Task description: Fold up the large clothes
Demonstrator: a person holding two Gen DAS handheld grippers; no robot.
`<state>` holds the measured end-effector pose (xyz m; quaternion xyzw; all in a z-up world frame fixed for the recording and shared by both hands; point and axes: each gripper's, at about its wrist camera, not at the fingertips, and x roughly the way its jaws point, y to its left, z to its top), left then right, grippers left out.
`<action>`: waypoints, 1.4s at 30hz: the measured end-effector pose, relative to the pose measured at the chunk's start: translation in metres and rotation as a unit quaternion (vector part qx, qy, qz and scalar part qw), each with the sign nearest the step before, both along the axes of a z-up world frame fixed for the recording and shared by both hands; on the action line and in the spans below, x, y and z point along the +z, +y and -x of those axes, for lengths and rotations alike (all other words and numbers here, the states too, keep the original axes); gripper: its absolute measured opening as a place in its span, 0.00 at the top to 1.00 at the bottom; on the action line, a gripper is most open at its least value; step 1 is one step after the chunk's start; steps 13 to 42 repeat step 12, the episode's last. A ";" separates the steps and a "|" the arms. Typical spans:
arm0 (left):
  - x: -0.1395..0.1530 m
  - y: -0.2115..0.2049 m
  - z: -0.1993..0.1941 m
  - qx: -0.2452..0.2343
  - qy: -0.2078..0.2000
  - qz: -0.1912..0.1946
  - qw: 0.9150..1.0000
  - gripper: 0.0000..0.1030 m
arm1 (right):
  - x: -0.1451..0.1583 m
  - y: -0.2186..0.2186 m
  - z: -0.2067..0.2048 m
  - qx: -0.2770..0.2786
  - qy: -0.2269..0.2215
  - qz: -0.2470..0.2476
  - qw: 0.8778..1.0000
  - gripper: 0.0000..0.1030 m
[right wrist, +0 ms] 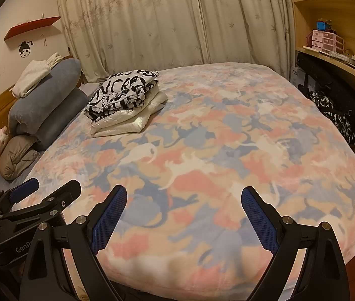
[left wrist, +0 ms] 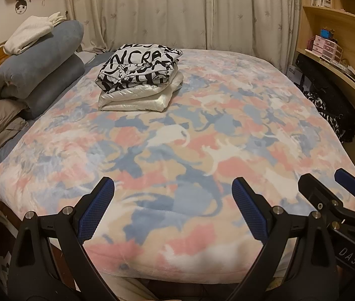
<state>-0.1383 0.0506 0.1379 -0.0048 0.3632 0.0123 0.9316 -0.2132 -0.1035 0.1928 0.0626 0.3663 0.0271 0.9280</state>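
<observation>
Left gripper [left wrist: 172,188] and right gripper [right wrist: 183,197] both spread wide, nothing between the fingers, side by side above the near edge of the cat-print blanket [left wrist: 202,135]. Folded black-and-white printed garment [left wrist: 139,67] lies atop folded white garment [left wrist: 137,97] on the blanket's far left part, near the rolled blue bedding [left wrist: 37,70] just off the blanket's left edge.

The room is dim and the light is warm and yellow. It seems to come from above. Both pictures bend at the edges like a fishbowl, and the corners go black. The blanket [left wrist: 177,138] looks soft and a bit fuzzy up close. The shiny white bag [left wrist: 137,97] has small bright spots.
</observation>
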 end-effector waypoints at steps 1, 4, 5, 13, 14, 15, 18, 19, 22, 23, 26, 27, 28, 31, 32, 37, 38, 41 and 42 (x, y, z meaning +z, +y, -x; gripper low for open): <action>0.000 0.000 0.001 0.000 0.000 -0.001 1.000 0.09 | 0.000 0.000 0.000 0.000 0.000 0.000 1.000 0.09; 0.000 0.001 -0.001 -0.001 0.000 -0.001 1.000 0.09 | -0.002 -0.001 0.000 0.002 0.002 -0.002 1.000 0.09; 0.000 0.001 -0.001 -0.001 0.002 0.000 1.000 0.09 | -0.004 0.000 0.000 0.002 0.003 -0.002 1.000 0.09; -0.006 0.009 0.003 0.001 0.008 0.002 1.000 0.09 | -0.012 0.007 0.000 0.002 0.007 -0.002 1.000 0.09; -0.006 0.009 0.003 0.001 0.008 0.002 1.000 0.09 | -0.012 0.007 0.000 0.002 0.007 -0.002 1.000 0.09; -0.006 0.009 0.003 0.001 0.008 0.002 1.000 0.09 | -0.012 0.007 0.000 0.002 0.007 -0.002 1.000 0.09; -0.006 0.009 0.003 0.001 0.008 0.002 1.000 0.09 | -0.012 0.007 0.000 0.002 0.007 -0.002 1.000 0.09; -0.006 0.009 0.003 0.001 0.008 0.002 1.000 0.09 | -0.012 0.007 0.000 0.002 0.007 -0.002 1.000 0.09; -0.006 0.009 0.003 0.001 0.008 0.002 1.000 0.09 | -0.012 0.007 0.000 0.002 0.007 -0.002 1.000 0.09; -0.006 0.009 0.003 0.001 0.008 0.002 1.000 0.09 | -0.012 0.007 0.000 0.002 0.007 -0.002 1.000 0.09; -0.006 0.009 0.003 0.001 0.008 0.002 1.000 0.09 | -0.012 0.007 0.000 0.002 0.007 -0.002 1.000 0.09; -0.006 0.009 0.003 0.001 0.008 0.002 1.000 0.09 | -0.012 0.007 0.000 0.002 0.007 -0.002 1.000 0.09; -0.006 0.009 0.003 0.001 0.008 0.002 1.000 0.09 | -0.012 0.007 0.000 0.002 0.007 -0.002 1.000 0.09; -0.006 0.009 0.003 0.001 0.008 0.002 1.000 0.09 | -0.012 0.007 0.000 0.002 0.007 -0.002 1.000 0.09; -0.006 0.009 0.003 0.001 0.008 0.002 1.000 0.09 | -0.012 0.007 0.000 0.002 0.007 -0.002 1.000 0.09; -0.006 0.009 0.003 0.001 0.008 0.002 1.000 0.09 | -0.012 0.007 0.000 0.002 0.007 -0.002 1.000 0.09; -0.006 0.009 0.003 0.001 0.008 0.002 1.000 0.09 | -0.012 0.007 0.000 0.002 0.007 -0.002 1.000 0.09; -0.006 0.009 0.003 0.001 0.008 0.002 1.000 0.09 | -0.012 0.007 0.000 0.002 0.007 -0.002 1.000 0.09; -0.006 0.009 0.003 0.001 0.008 0.002 1.000 0.09 | -0.012 0.007 0.000 0.002 0.007 -0.002 1.000 0.09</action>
